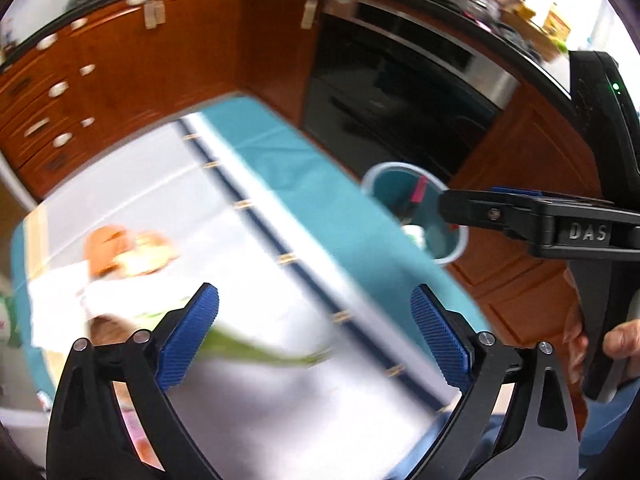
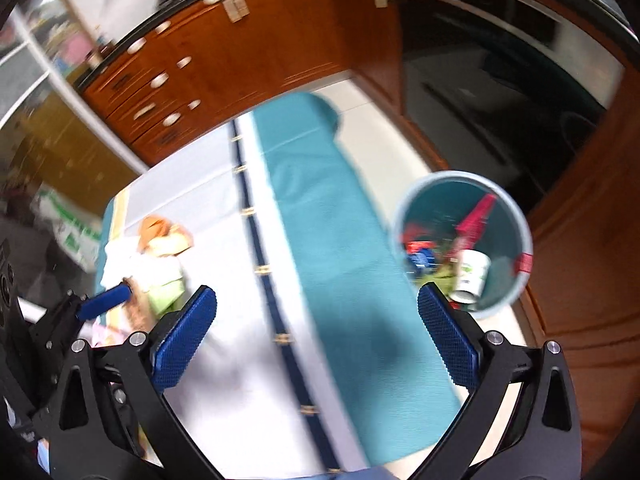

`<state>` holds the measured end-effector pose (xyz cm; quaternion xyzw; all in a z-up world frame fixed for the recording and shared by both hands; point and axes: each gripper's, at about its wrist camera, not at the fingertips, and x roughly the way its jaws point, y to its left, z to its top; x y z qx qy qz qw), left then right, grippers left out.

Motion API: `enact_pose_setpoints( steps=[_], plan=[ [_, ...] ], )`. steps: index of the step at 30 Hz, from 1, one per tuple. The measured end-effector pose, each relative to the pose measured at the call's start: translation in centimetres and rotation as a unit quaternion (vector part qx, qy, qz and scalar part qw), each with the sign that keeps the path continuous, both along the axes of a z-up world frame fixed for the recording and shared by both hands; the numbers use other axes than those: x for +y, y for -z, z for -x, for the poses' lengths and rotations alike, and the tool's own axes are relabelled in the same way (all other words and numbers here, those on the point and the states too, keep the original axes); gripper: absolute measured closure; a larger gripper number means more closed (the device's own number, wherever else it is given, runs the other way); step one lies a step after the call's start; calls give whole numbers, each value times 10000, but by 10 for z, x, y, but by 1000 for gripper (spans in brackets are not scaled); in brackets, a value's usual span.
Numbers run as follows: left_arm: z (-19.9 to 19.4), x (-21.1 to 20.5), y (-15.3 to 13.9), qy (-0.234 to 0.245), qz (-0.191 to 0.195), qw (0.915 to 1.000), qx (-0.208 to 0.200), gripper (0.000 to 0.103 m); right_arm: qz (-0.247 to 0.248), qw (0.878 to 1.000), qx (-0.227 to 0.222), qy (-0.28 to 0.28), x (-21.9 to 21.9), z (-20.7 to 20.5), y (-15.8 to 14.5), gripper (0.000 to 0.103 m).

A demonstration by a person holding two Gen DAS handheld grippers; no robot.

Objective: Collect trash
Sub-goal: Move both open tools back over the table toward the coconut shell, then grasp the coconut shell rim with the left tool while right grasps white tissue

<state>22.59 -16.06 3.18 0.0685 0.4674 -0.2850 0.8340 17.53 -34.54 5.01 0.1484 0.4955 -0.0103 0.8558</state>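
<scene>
My left gripper (image 1: 314,300) hangs open and empty over a table (image 1: 160,184) spread with white and teal cloth. A blurred heap of trash (image 1: 128,252), orange, white and green, lies at the table's left end. A light blue bin (image 1: 396,165) stands on the floor past the table's right edge; one of my right gripper's fingers (image 1: 480,210) crosses in front of it. In the right wrist view my right gripper (image 2: 317,296) is open and empty, with the bin (image 2: 460,175) just right of it. The bin holds a white cup (image 2: 474,274) and red and blue scraps.
Brown wooden cabinets (image 2: 240,64) and a dark oven (image 1: 400,92) line the far side. A hand (image 1: 624,340) grips the right tool's handle. A green-printed white box (image 2: 76,232) sits left of the table. One of my left gripper's blue fingers (image 2: 106,302) lies by the trash heap (image 2: 160,248).
</scene>
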Motion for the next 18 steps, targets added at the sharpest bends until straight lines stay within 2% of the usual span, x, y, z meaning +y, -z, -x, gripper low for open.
enact_pose_setpoints(
  steps=[5, 9, 13, 18],
  plan=[
    [-10, 86, 8, -604, -215, 9979, -42, 4, 93, 9969, 184, -760, 70, -25, 11, 6],
    [-18, 146, 29, -1020, -491, 9936, 62, 4, 187, 9924, 375, -1161, 113, -40, 25, 6],
    [-29, 182, 56, -1269, -676, 9892, 300, 4, 215, 9884, 583, -1384, 145, -57, 41, 6],
    [-44, 198, 85, -1355, -593, 9869, 639, 4, 90, 9851, 753, -1543, 168, -77, 53, 6]
  ],
)
